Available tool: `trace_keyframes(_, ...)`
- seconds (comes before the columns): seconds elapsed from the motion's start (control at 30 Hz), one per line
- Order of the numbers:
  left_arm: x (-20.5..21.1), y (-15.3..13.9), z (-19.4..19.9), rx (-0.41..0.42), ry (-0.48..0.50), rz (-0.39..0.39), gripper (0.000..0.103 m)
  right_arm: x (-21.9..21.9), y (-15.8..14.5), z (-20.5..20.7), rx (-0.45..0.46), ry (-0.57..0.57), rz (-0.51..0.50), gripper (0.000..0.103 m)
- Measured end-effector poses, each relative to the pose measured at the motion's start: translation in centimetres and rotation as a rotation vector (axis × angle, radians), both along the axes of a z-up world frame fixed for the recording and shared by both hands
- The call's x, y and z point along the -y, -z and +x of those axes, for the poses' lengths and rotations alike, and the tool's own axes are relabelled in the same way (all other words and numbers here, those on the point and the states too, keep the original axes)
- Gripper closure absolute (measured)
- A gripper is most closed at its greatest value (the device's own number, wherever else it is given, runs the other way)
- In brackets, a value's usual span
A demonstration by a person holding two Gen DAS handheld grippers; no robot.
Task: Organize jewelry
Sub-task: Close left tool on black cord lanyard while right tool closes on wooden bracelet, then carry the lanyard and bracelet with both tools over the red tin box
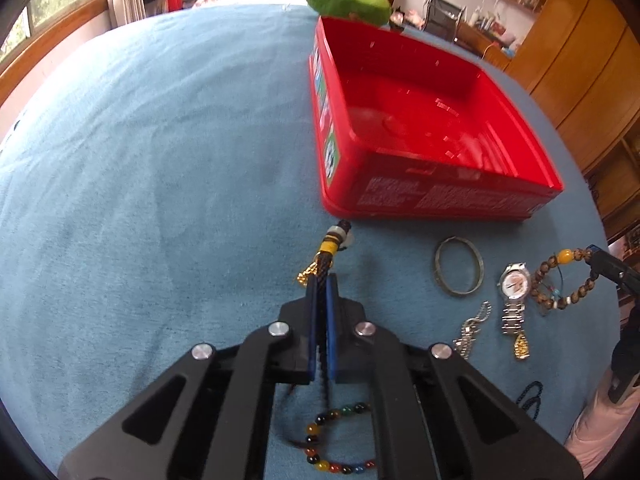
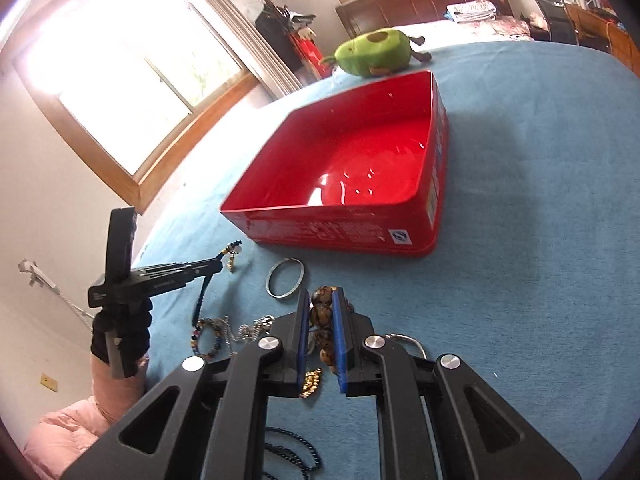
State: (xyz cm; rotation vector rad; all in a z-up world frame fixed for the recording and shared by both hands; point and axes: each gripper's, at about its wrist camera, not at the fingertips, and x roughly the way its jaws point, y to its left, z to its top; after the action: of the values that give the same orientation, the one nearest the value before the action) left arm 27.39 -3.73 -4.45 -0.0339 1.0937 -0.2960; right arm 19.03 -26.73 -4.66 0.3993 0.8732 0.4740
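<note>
My left gripper point(image 1: 322, 279) is shut on a black braided cord necklace point(image 1: 329, 249) with a yellow wrap and a gold tassel. Its coloured beads point(image 1: 320, 440) trail on the blue bedspread beneath the gripper. In the right wrist view the left gripper point(image 2: 216, 267) holds that cord point(image 2: 202, 300) hanging down to the cloth. My right gripper point(image 2: 322, 294) is shut on a brown wooden bead bracelet point(image 2: 322, 312), which in the left wrist view hangs as a loop point(image 1: 568, 280) from the right gripper point(image 1: 596, 262). An open, empty red tin box point(image 1: 420, 196) point(image 2: 328, 232) stands just beyond both.
On the blue bedspread point(image 1: 160, 160) lie a silver bangle point(image 1: 459, 266) point(image 2: 285, 279), a steel watch point(image 1: 514, 292), a silver chain point(image 1: 472, 328), a gold pendant point(image 1: 522, 348) and a dark bead string point(image 1: 530, 398). A green avocado plush point(image 2: 374, 54) sits behind the box.
</note>
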Motion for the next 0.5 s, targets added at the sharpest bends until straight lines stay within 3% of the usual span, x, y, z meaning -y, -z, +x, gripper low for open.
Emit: trace_keyframes(0.5,-0.5,-6.6,-4.4,0.157,0.048,-0.086,0.101,0.8,-2.7,-0.4,0.063,0.033,0.043,0.092)
